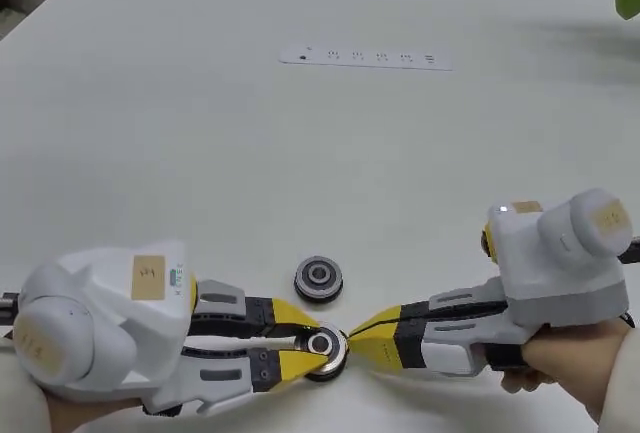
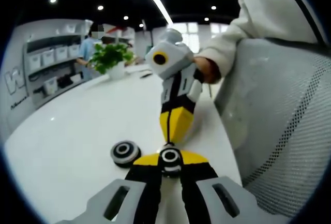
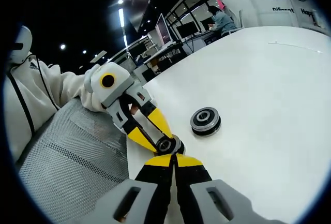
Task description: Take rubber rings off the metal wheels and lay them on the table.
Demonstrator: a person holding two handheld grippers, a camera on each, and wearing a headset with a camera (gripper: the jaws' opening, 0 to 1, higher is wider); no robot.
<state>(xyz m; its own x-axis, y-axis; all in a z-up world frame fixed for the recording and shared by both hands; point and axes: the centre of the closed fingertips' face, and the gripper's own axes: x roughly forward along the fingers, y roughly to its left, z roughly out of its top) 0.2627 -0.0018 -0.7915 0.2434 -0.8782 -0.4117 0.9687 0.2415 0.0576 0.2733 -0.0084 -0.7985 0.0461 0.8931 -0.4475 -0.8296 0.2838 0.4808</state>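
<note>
Left gripper (image 1: 316,345) pinches a metal wheel (image 1: 326,343) low over the white table (image 1: 200,153). Right gripper (image 1: 352,337), jaws pressed together, touches the wheel's rim. Second wheel (image 1: 318,279), black-ringed, lies flat just beyond.

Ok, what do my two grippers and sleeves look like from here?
The left gripper and right gripper match: bulky white and grey housings, black jaws ending in yellow tips, and a tan sticker on top. The sleeves are off-white.
</note>
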